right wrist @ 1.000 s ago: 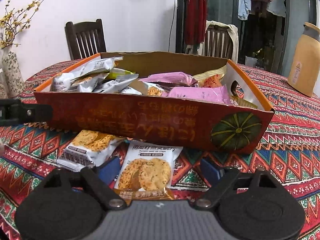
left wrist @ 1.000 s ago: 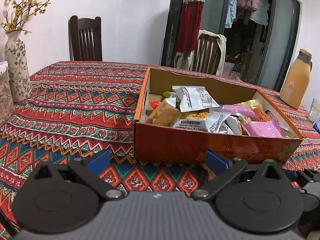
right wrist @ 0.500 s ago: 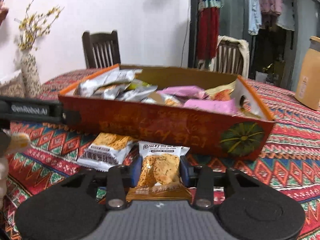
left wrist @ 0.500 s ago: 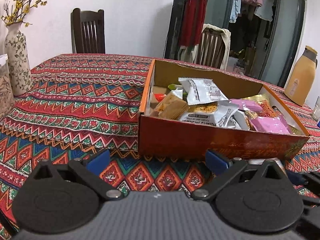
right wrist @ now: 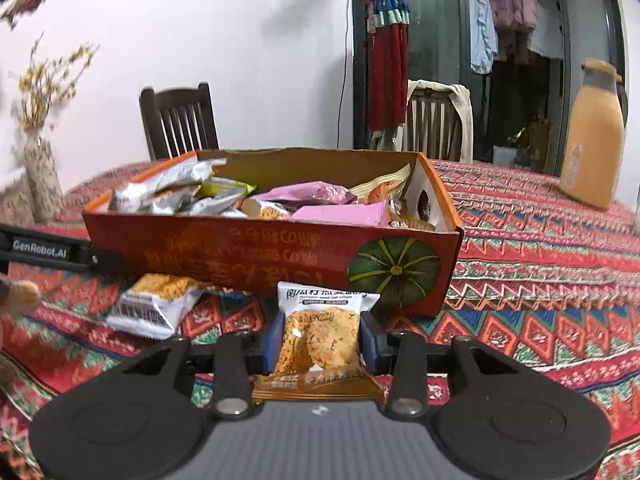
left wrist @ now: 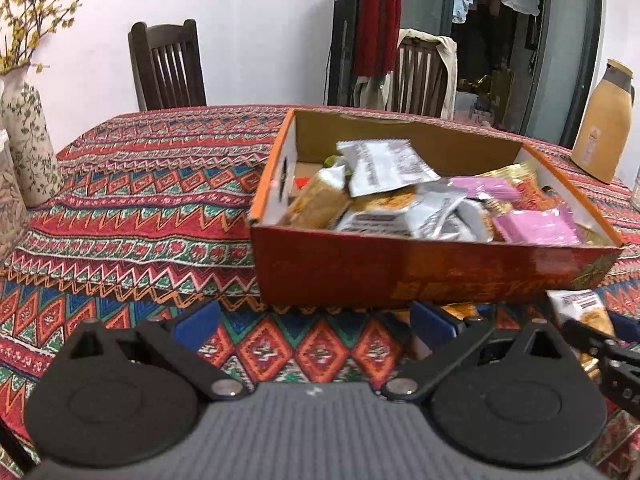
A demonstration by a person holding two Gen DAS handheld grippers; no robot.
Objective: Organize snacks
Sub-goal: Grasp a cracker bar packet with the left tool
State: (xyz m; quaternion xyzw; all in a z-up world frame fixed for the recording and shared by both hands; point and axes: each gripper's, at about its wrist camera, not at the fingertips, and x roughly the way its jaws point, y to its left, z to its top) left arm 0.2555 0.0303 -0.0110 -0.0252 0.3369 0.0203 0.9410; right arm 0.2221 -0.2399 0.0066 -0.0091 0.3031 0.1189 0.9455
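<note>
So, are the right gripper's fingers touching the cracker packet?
Touching. The right wrist view shows both blue fingers pressed against the sides of the cracker packet.

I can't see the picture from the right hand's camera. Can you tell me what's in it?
The right tongs are squeezed shut on a cracker packet, just in front of an orange box of snacks. Another snack packet lies on the patterned tablecloth to the left, and a tan jug stands far right.
</note>
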